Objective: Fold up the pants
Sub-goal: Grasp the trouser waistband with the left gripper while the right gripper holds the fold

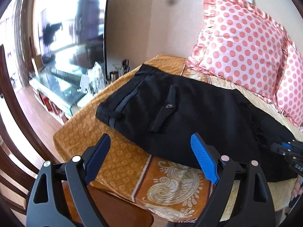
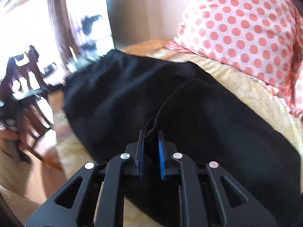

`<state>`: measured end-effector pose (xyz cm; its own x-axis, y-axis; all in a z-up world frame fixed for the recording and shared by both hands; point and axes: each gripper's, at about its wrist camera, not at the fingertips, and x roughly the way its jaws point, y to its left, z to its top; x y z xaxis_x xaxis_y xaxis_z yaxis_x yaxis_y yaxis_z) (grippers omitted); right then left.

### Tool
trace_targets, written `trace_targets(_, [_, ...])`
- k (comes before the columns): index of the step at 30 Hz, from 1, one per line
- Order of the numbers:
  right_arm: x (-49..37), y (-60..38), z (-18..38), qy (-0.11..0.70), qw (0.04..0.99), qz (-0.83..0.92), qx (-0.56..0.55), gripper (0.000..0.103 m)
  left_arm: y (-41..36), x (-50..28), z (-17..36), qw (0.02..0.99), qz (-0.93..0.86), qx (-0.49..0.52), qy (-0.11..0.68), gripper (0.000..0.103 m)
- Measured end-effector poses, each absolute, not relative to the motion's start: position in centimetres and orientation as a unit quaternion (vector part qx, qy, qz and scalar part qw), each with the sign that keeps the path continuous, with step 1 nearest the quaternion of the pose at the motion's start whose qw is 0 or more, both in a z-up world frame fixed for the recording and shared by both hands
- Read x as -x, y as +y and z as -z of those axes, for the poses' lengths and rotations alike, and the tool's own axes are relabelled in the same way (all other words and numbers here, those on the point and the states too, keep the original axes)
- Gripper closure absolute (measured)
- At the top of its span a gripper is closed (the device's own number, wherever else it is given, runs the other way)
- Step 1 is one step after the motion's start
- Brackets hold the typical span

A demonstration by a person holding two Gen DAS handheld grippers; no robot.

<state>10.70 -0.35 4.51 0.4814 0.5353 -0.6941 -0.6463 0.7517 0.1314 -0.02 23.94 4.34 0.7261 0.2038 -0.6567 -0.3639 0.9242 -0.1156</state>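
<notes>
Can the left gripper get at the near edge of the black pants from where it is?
Probably yes. The left gripper is open, its fingers pointing at the pants lying on the orange cover, with nothing between them.

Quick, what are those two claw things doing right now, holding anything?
Left gripper: open, holding nothing, just above the orange patterned bedspread.
Right gripper: closed on a fold of the black fabric pants.

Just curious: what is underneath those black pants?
The black pants lie on an orange patterned blanket, which shows around them. Whatever is beneath their middle is covered.
</notes>
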Motion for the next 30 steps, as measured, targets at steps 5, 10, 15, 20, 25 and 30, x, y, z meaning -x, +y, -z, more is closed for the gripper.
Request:
trace_targets(5, [-10.3, 2.3, -2.5, 0.403, 0.837, -0.349, 0.123, 0.077, 26.4, -0.8, -3.1, 0.903, -0.143, 0.185, 0.361, 0.017])
trace_targets(10, [-9.8, 1.3, -3.0, 0.406, 0.832, -0.371, 0.078, 0.034, 28.6, -1.7, -2.3, 0.887, -0.148, 0.231, 0.372, 0.017])
trace_targets(15, [-9.7, -0.1, -3.6, 0.400, 0.837, -0.371, 0.047, 0.034, 30.1, -3.1, -2.1, 0.878, -0.163, 0.248, 0.375, 0.017])
trace_targets(20, [-9.8, -0.8, -4.0, 0.394, 0.840, -0.372, 0.038, 0.034, 30.6, -4.7, -1.8, 0.873, -0.183, 0.240, 0.384, 0.017])
trace_targets(25, [-9.6, -0.5, -4.5, 0.384, 0.840, -0.380, 0.042, 0.034, 31.1, -6.2, -1.7, 0.873, -0.193, 0.238, 0.380, 0.017])
trace_targets(30, [-9.5, -0.8, -4.6, 0.376, 0.842, -0.384, 0.039, 0.033, 31.7, -7.1, -2.1, 0.867, -0.197, 0.258, 0.377, 0.037])
